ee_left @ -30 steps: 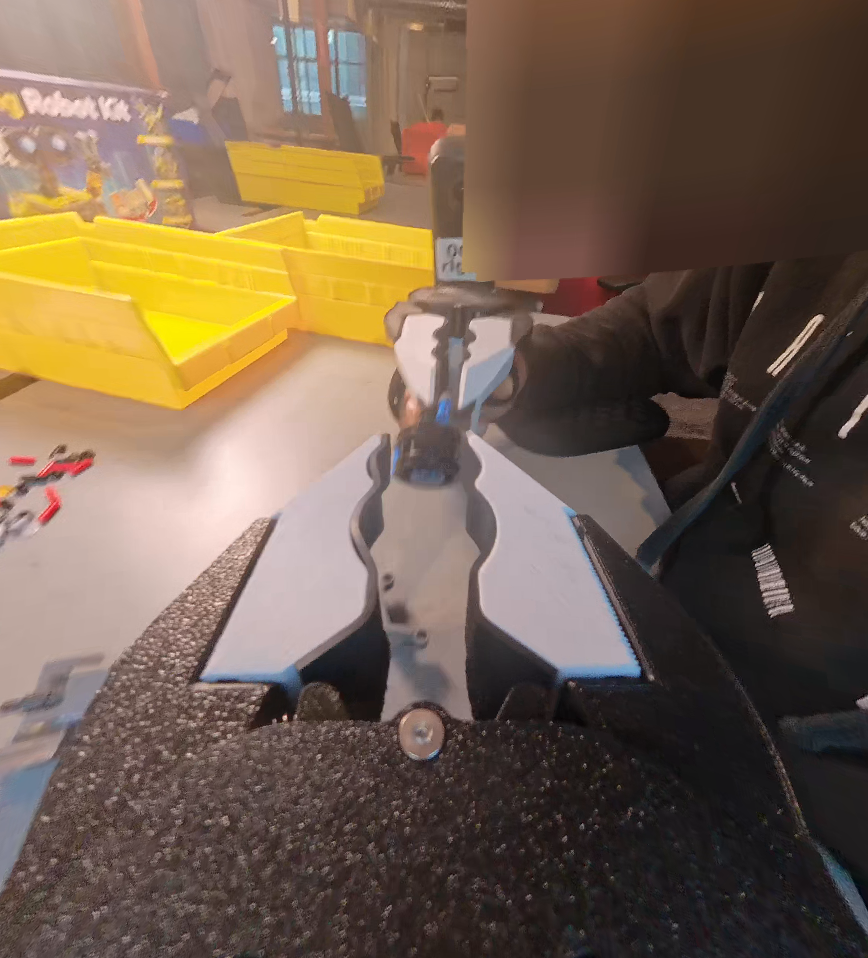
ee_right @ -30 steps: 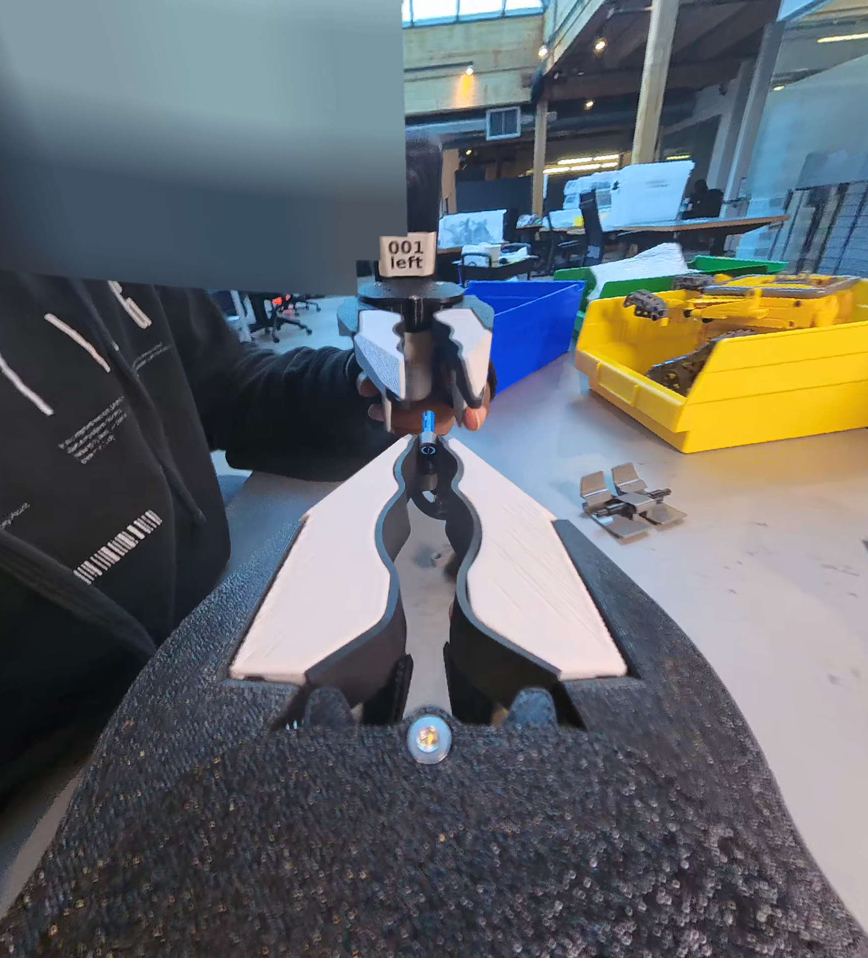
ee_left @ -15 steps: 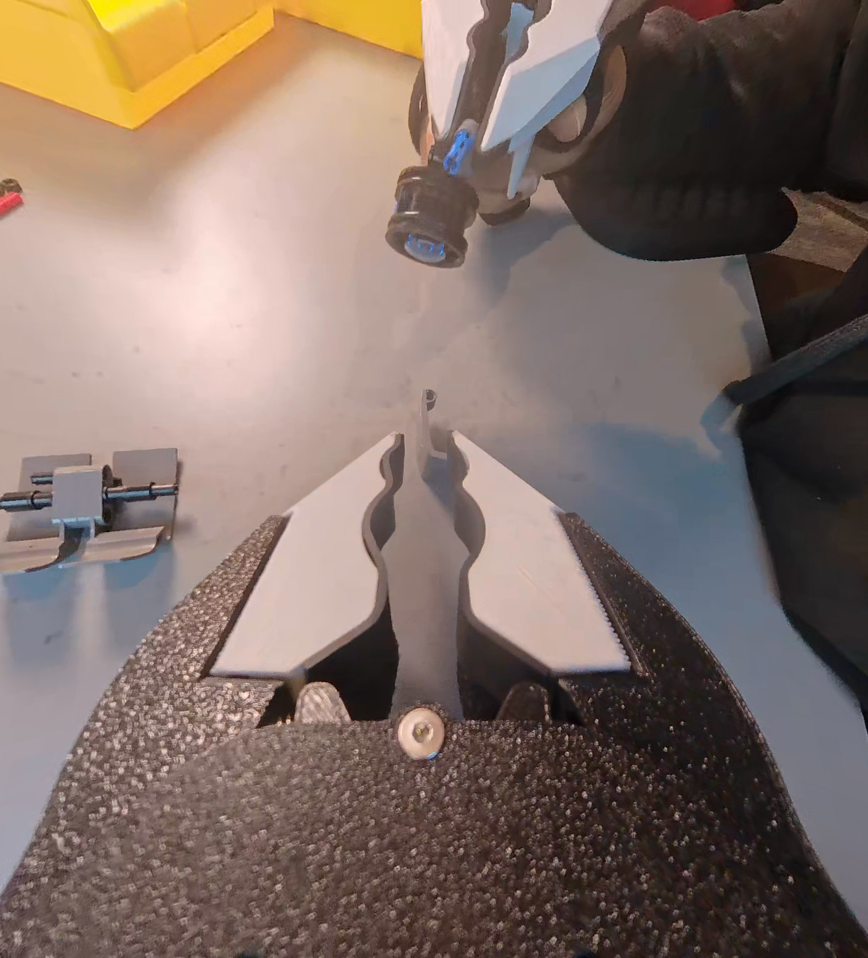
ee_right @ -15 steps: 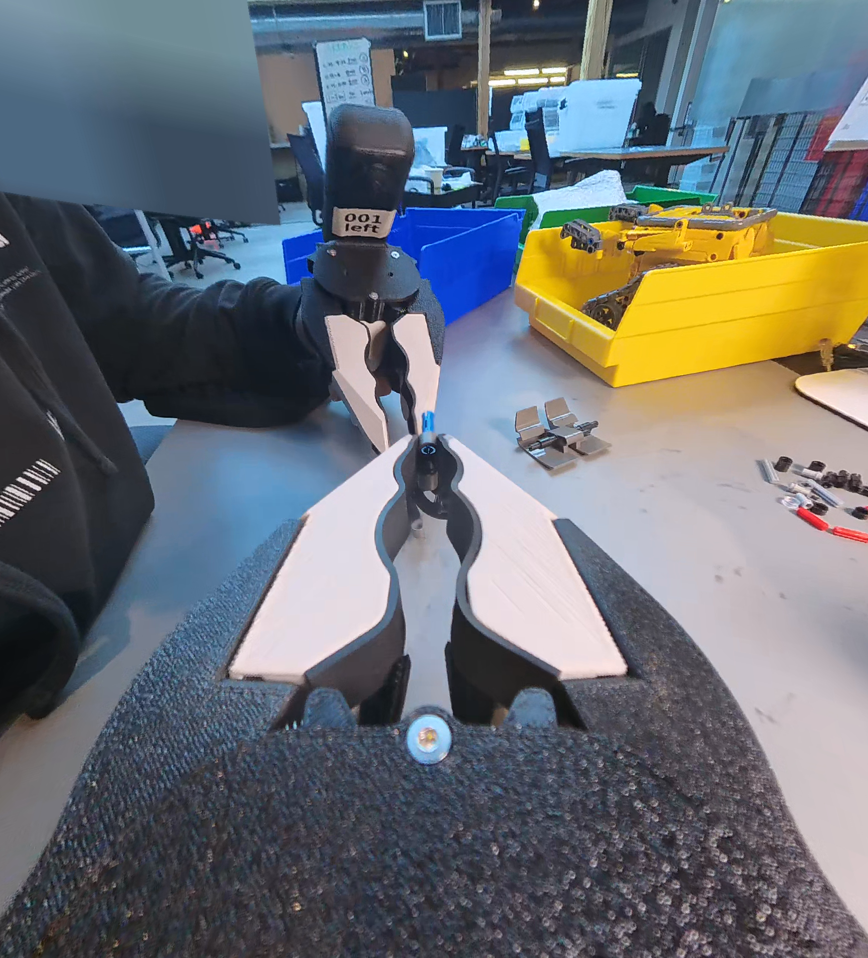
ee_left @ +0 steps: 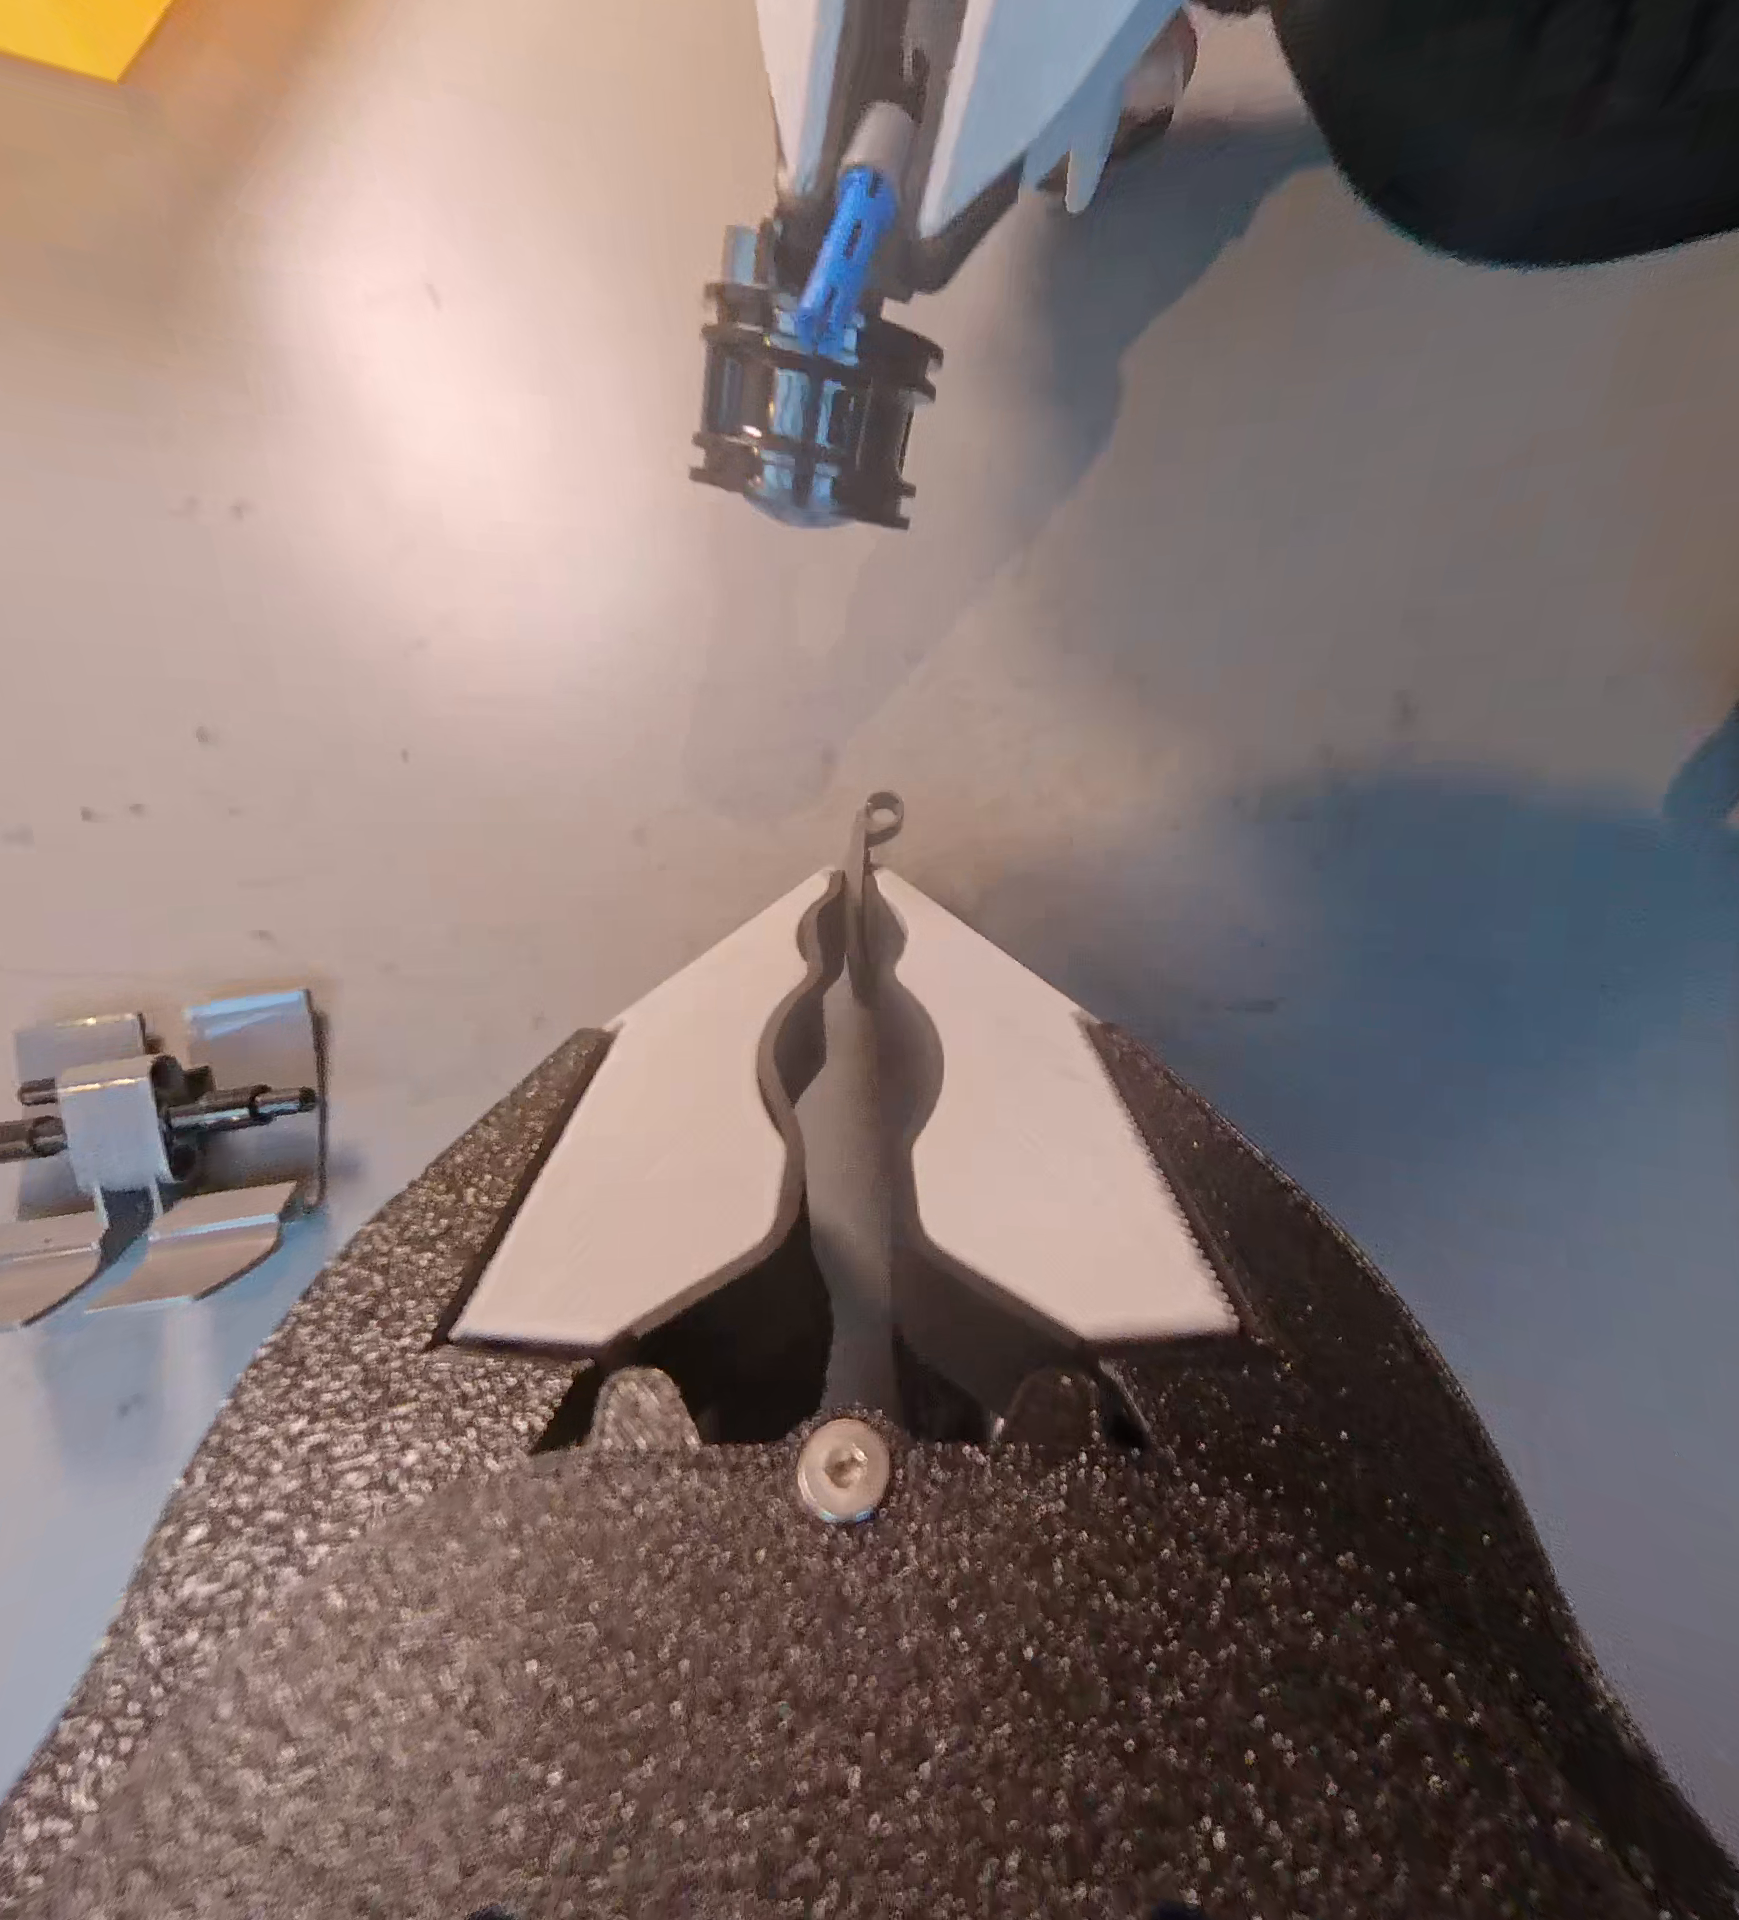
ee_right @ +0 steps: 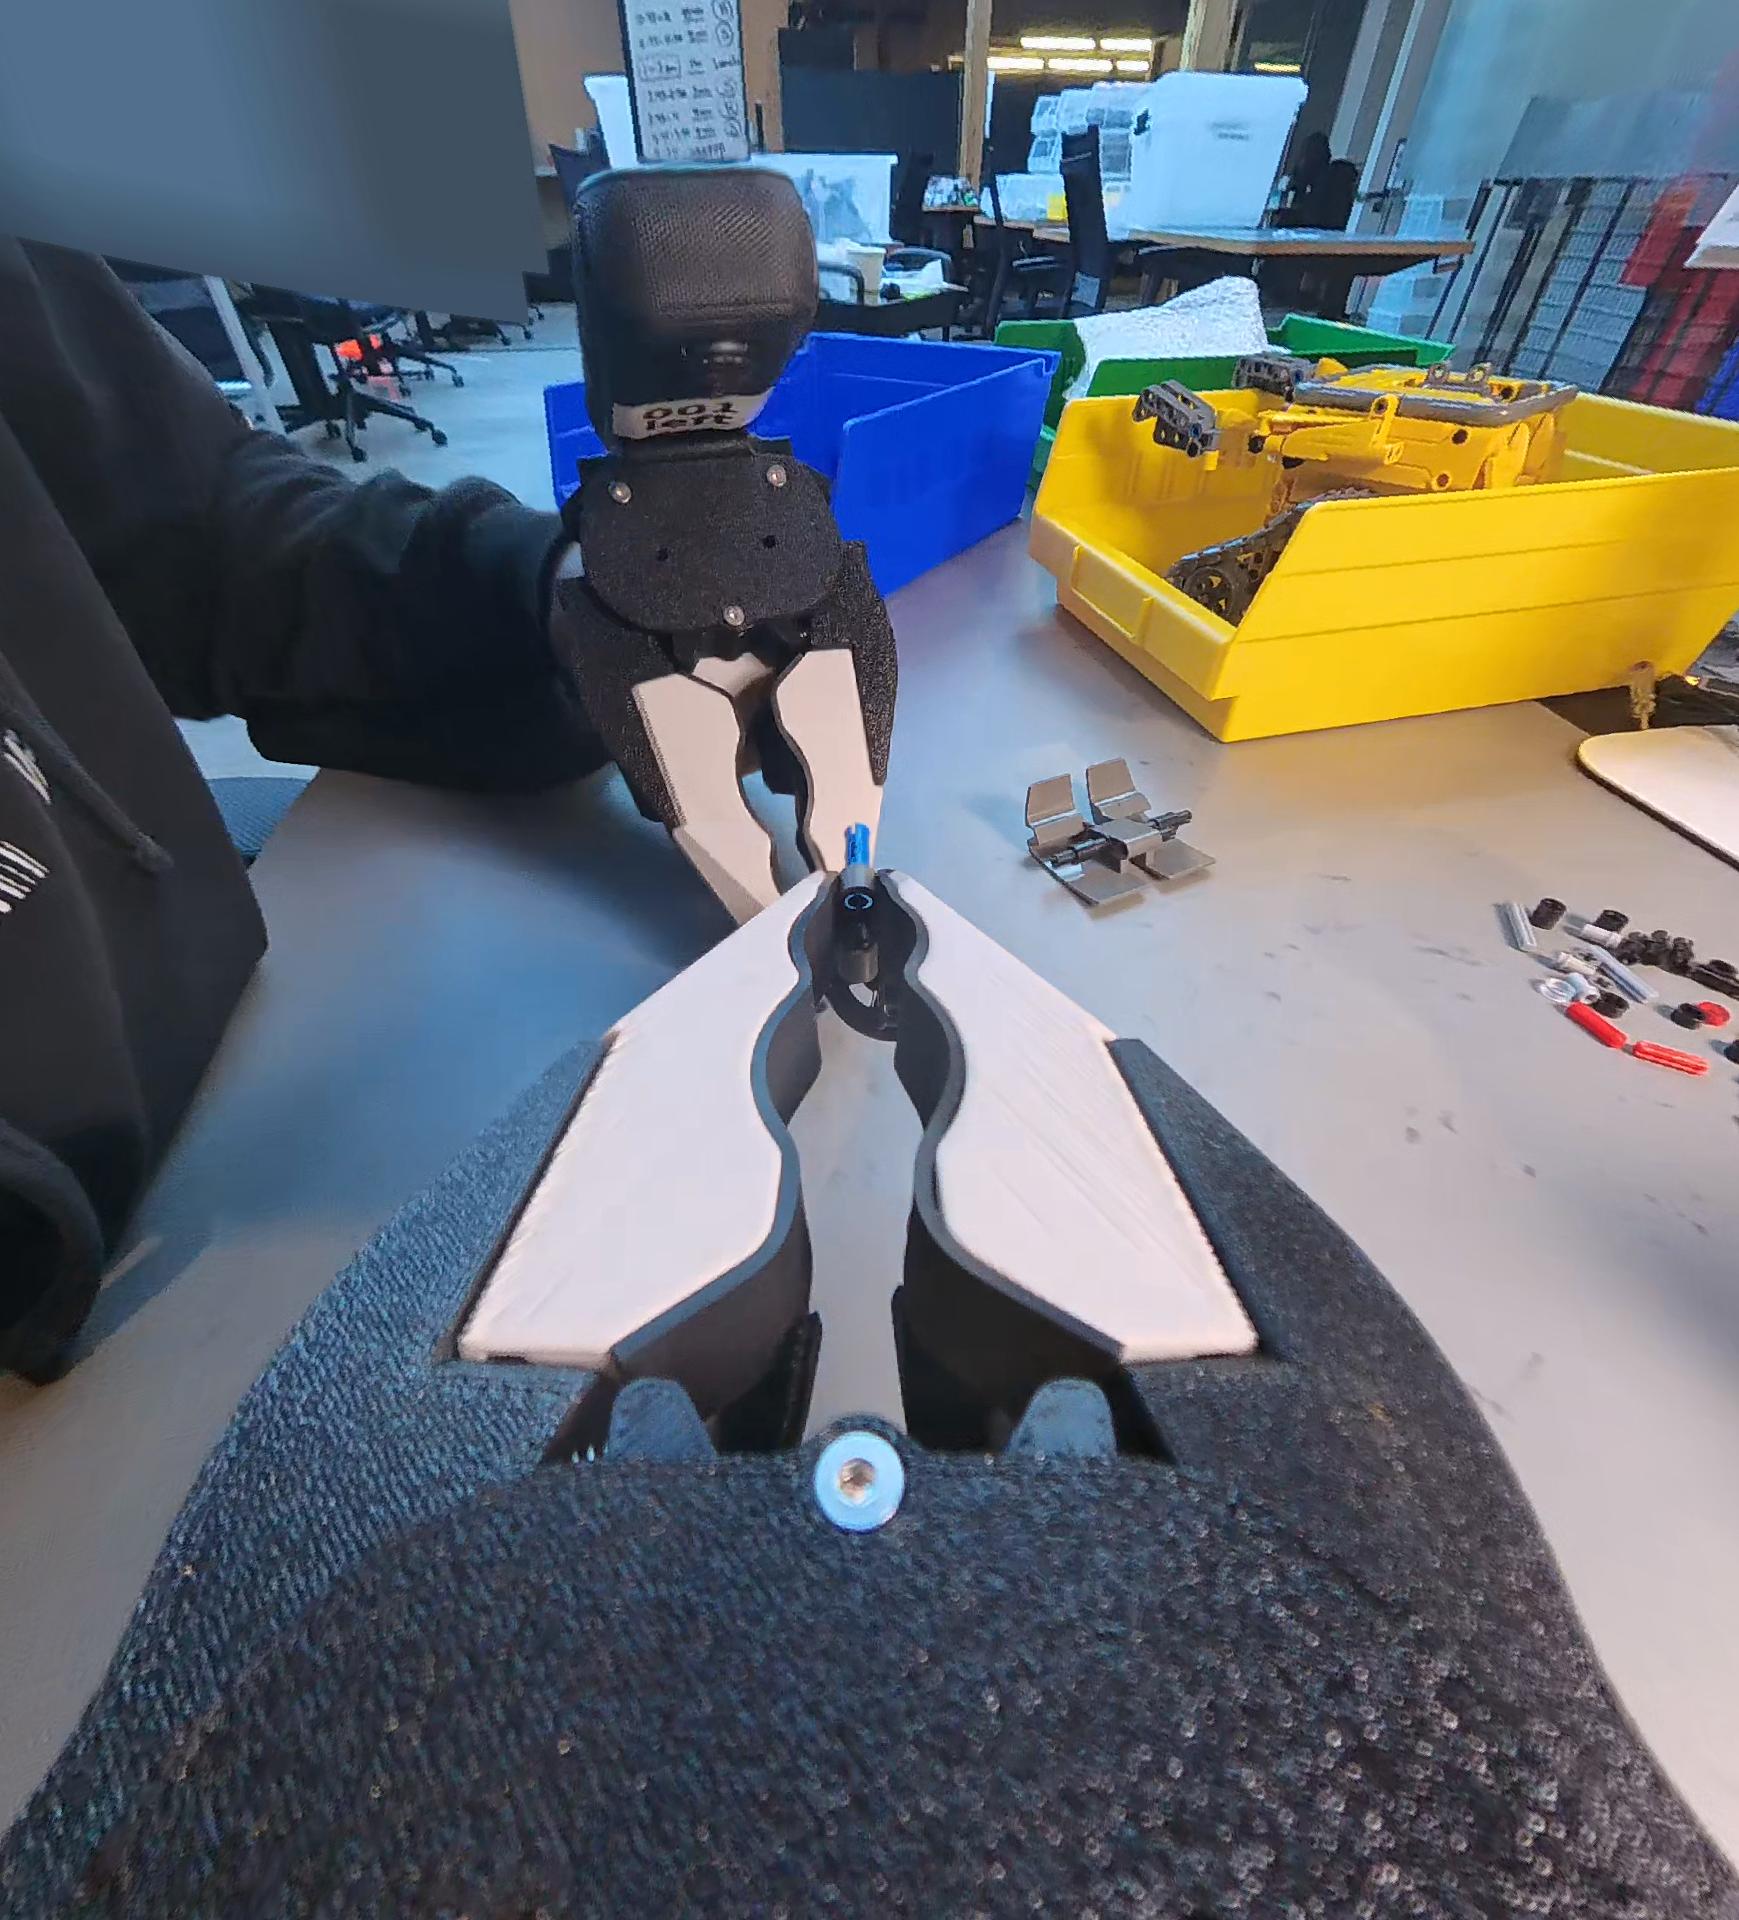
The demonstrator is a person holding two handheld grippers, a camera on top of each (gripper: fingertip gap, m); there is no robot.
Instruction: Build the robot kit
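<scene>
Two grippers: we hold both low over the grey table (ee_right: 1364, 1195).
Yellow bin (ee_right: 1467, 582): we see it at the far right of the table, a yellow tracked model inside.
Right gripper (ee_right: 857, 902): clenched on a black wheel assembly (ee_left: 811, 416) with a blue pin (ee_left: 839, 255), held clear of the table.
Left gripper (ee_left: 857, 894): pinched on a thin grey link piece (ee_left: 870, 831) that juts past its tips.
Grey bracket piece (ee_left: 132, 1153): we see it flat on the table, left of the left gripper.
Loose parts (ee_right: 1675, 997): small red and black bits scattered at the right.
</scene>
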